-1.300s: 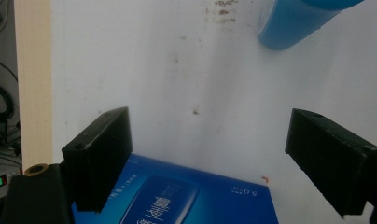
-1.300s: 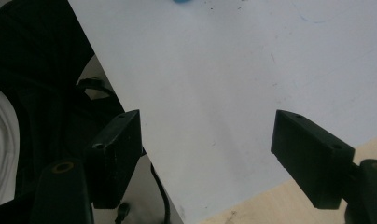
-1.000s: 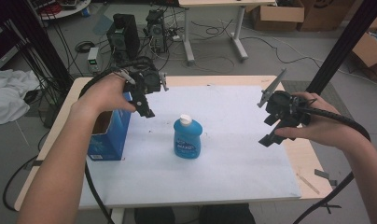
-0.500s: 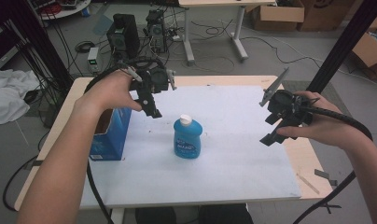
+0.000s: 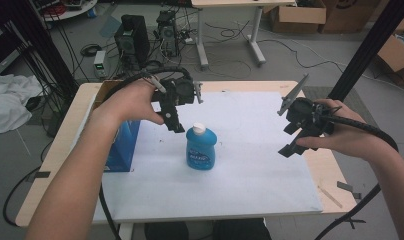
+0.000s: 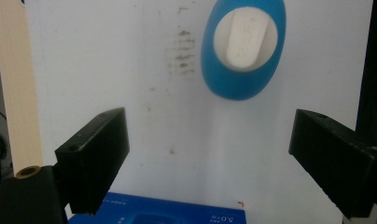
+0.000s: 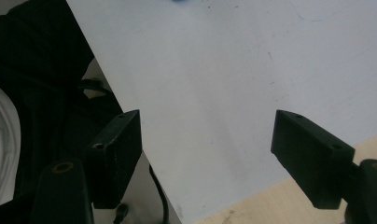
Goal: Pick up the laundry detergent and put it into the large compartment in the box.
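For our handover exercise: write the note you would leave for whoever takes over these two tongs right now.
Left tongs: jaws have just been opening, nothing between them, hovering above and behind the blue bottle.
Right tongs: open, empty, held over the right side of the white mat.
Things: the bottle stands upright mid-mat, white cap on; the blue box stands at the mat's left edge.
Done: nothing is gripped.
Left: probably lower the left tongs onto the bottle and close.
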{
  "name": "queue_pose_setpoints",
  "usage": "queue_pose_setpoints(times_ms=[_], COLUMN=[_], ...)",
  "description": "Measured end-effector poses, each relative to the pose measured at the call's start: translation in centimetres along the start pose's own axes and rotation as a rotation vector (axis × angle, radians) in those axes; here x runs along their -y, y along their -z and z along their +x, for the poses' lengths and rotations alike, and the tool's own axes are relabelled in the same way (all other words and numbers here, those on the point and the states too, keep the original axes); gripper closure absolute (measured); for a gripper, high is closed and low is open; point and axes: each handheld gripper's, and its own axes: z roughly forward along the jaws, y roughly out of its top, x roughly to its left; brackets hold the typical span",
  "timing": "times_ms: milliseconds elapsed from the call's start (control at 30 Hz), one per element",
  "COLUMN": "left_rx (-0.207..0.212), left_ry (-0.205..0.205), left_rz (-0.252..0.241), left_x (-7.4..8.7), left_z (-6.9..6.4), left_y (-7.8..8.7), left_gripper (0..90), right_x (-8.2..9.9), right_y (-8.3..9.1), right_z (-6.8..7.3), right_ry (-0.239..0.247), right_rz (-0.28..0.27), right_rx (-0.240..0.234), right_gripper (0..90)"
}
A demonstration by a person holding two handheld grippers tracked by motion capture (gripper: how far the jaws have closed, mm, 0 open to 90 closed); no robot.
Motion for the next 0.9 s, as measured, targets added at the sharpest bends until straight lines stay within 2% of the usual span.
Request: queue_pose_setpoints(times_ms=[100,433,900], left_rx=[0.004,0.028,0.05], left_ry=[-0.015,-0.025,-0.015], left_rz=[-0.002,-0.006,0.011], left_x=[-0.6,-2.0,-3.5], left_z=[-0.3,-0.9,-1.4], left_y=[-0.3,-1.3,-3.5], left_gripper=[12.4,12.2,12.9], right_x=[0.0,0.4,0.9], right_y=[-0.2,0.0,0.0], right_z=[0.1,0.3,0.5], right_ry=[0.009,0.006,0.011], right_rz=[0.003,-0.004,-0.009], right_rx=[-0.002,0.001,-0.001], right_gripper=[24.5,24.4,24.5])
